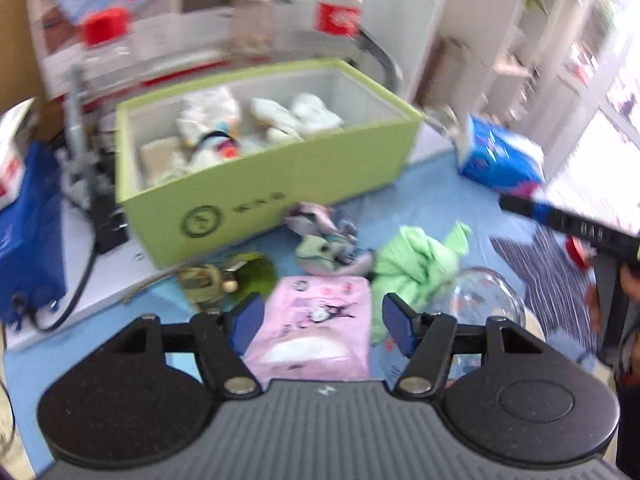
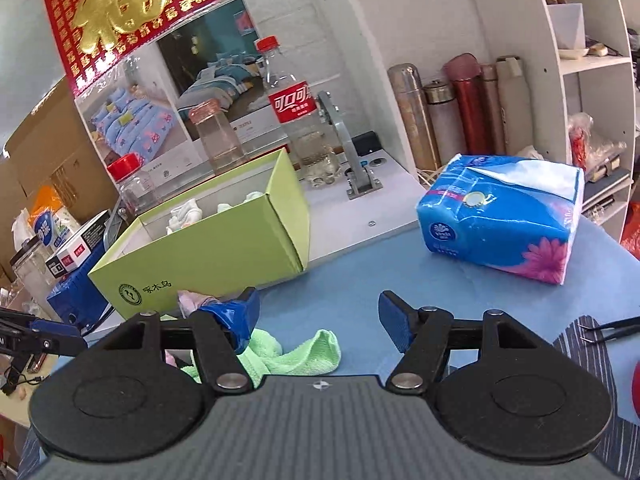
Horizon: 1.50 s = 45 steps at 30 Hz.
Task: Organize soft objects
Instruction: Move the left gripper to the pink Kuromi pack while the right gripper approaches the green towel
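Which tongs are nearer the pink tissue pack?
Left. The left tongs are open right over the pink tissue pack. The right tongs are open above bare mat, beside the green cloth.

The green box (image 1: 264, 160) is being taken as the landmark. Its open top is being left unobstructed from above, though the inside is already partly being filled by white soft items (image 1: 296, 116). Behind the box, passage is being blocked by a cola bottle (image 2: 294, 112), a glass jar (image 2: 218, 138) and a grey metal bracket (image 2: 348, 148). In front of the box, the blue table (image 2: 400, 272) is being crowded by a pink pack (image 1: 320, 320), a green cloth (image 1: 420, 260), a small plush heap (image 1: 324, 240) and a glass bowl (image 1: 480, 300). To the right of the box, a bare strip of table is being left open as far as the blue tissue pack (image 2: 504, 220).
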### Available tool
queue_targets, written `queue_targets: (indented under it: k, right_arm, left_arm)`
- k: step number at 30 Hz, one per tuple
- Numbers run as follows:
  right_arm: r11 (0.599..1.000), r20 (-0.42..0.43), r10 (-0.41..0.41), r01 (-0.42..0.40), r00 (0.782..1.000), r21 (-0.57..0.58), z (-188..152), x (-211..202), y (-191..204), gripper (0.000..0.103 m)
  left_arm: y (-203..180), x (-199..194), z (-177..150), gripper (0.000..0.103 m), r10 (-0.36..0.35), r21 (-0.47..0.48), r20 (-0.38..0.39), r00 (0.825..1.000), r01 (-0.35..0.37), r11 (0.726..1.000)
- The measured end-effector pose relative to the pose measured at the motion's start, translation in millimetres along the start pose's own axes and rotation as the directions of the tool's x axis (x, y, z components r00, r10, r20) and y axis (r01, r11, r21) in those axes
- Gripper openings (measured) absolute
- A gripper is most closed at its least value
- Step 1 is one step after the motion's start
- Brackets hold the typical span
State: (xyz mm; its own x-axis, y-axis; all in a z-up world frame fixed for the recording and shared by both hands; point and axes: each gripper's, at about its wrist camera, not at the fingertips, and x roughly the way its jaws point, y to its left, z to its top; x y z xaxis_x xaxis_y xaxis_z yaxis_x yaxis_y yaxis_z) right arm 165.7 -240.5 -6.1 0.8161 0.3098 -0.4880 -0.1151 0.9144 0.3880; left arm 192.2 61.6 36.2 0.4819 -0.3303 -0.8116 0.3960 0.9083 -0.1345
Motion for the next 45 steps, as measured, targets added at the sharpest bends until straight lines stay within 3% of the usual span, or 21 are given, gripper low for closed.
queue_targets:
  k: [2, 5, 9, 12, 17, 22, 26, 29, 31, 33, 38, 45]
  right_arm:
    - [1.0, 0.011, -0.001, 0.001, 1.0, 0.003, 1.0, -3.8, -4.1, 0.052]
    - [1.0, 0.023, -0.004, 0.004, 1.0, 0.001, 3.2, -7.5, -7.9, 0.052]
    - [1.0, 0.025, -0.008, 0.008, 1.0, -0.012, 7.8, -7.3, -9.5, 0.053]
    - [0.999, 0.01, -0.001, 0.002, 1.0, -0.033, 10.8, -2.6, -6.5, 0.053]
    - [0.987, -0.101, 0.057, -0.071, 0.993, -0.142, 22.4, 24.6, 17.7, 0.054]
    - [0.921, -0.315, 0.07, -0.183, 0.946, -0.343, 42.2, 71.2, 70.4, 0.055]
    - [0.868, -0.461, 0.076, -0.286, 0.884, -0.406, 38.5, 102.7, 104.4, 0.055]
    - [0.851, -0.528, 0.026, -0.296, 0.849, -0.434, 29.6, 123.0, 113.3, 0.055]
    - [0.848, -0.554, -0.02, -0.279, 0.832, -0.45, 23.9, 133.2, 112.8, 0.055]
    - [0.854, -0.575, -0.015, -0.289, 0.818, -0.433, 21.9, 136.0, 108.1, 0.056]
    - [0.849, -0.538, -0.101, -0.209, 0.837, -0.485, 16.8, 125.7, 85.4, 0.056]
    - [0.894, -0.489, -0.14, -0.102, 0.861, -0.437, 20.5, 94.4, 34.5, 0.058]
  left_arm:
    - [-5.6, 17.4, 7.1, 0.065, 0.0, 0.063, -0.073, 0.997, 0.004, 0.998]
    - [-2.9, 40.7, 8.6, 0.068, 0.069, 0.1, -0.149, 0.986, -0.054, 0.994]
    - [22.6, 42.8, 1.9, 0.069, 0.062, 0.011, -0.152, 0.986, -0.061, 0.998]
    - [45.4, 35.7, -12.1, 0.07, 0.138, -0.034, -0.161, 0.977, -0.145, 0.989]
    - [88.9, 12.7, -45.7, 0.07, 0.131, -0.15, -0.131, 0.983, -0.15, 0.977]
    - [111.5, -6.5, -64.0, 0.069, 0.166, -0.258, -0.088, 0.982, -0.183, 0.949]
    - [121.9, -19.8, -73.4, 0.069, 0.12, -0.363, -0.007, 0.993, -0.114, 0.925]
    - [122.6, -30.2, -77.8, 0.069, 0.1, -0.393, 0.04, 0.994, -0.077, 0.916]
    - [121.5, -33.6, -79.2, 0.069, 0.113, -0.397, 0.05, 0.992, -0.084, 0.914]
    - [118.9, -35.0, -80.8, 0.069, 0.133, -0.39, 0.051, 0.99, -0.103, 0.915]
    - [115.8, -35.1, -83.7, 0.07, 0.134, -0.383, 0.057, 0.989, -0.103, 0.918]
    - [105.6, -34.8, -84.5, 0.07, 0.137, -0.354, 0.058, 0.989, -0.108, 0.929]
